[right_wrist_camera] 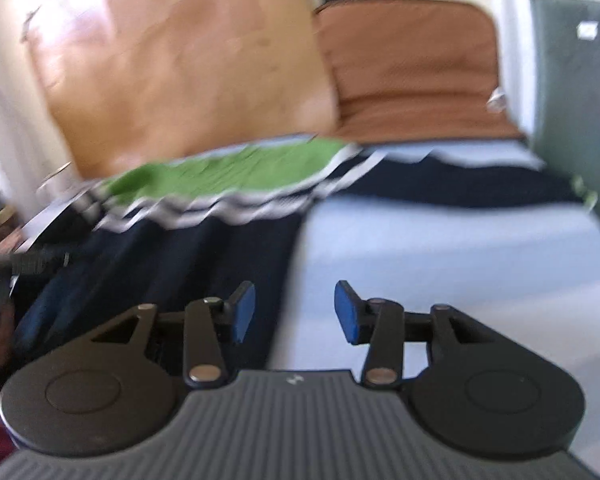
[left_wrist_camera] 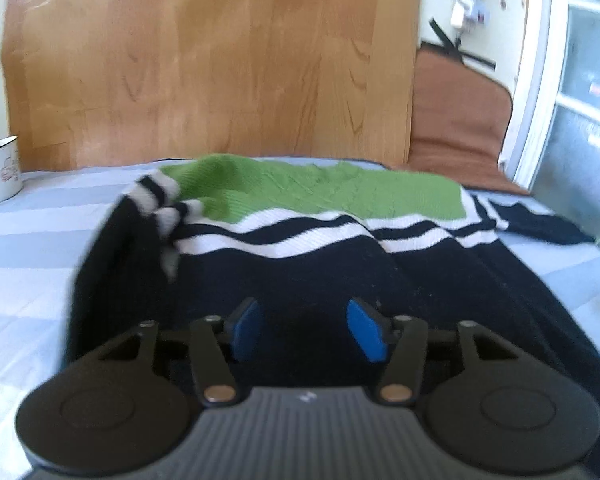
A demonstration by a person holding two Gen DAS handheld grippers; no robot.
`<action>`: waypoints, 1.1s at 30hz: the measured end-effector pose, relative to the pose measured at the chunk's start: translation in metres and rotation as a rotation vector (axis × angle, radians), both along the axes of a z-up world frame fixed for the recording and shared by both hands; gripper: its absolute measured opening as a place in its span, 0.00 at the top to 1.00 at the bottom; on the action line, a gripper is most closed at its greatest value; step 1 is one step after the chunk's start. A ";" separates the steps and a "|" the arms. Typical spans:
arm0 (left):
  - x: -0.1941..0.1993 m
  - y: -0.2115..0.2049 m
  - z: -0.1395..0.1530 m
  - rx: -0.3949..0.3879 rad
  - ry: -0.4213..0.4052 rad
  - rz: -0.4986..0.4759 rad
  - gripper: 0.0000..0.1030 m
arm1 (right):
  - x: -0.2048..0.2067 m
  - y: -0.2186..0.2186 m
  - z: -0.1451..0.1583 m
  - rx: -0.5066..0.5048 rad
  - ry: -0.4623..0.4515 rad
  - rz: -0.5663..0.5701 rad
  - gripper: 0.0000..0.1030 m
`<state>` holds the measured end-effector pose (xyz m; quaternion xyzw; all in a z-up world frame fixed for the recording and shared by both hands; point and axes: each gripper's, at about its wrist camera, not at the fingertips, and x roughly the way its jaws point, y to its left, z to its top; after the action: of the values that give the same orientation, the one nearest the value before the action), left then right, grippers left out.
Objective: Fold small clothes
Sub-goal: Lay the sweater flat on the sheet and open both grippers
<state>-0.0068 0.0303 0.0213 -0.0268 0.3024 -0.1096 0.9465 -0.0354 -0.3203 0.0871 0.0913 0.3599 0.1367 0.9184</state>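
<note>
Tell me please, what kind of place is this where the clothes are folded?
Probably a bedroom in a home. A sweater lies on a pale blue striped sheet, apparently a bed, with a wooden board behind it like a headboard. An enamel mug stands at the edge.

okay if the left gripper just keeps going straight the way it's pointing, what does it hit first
Most likely the dark navy part of the sweater, which fills the space right ahead of the open left gripper. Its white stripes and green section lie farther along. Depth is hard to judge.
</note>
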 end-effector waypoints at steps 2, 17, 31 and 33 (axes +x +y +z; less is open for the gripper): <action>-0.012 0.014 0.004 -0.025 0.012 -0.002 0.49 | -0.010 0.008 -0.009 0.016 0.018 0.017 0.49; -0.059 -0.010 -0.020 0.100 0.032 -0.070 0.49 | -0.038 0.016 0.019 -0.046 0.044 -0.023 0.94; -0.069 0.011 -0.009 0.036 0.038 -0.150 0.47 | -0.048 -0.014 -0.003 0.219 0.167 -0.127 0.64; -0.078 0.022 0.001 0.008 -0.005 -0.147 0.47 | -0.039 0.000 0.005 0.191 0.142 -0.085 0.64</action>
<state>-0.0847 0.0524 0.0226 -0.0003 0.3015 -0.1775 0.9368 -0.0747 -0.3204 0.0919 0.2030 0.4051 0.1245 0.8827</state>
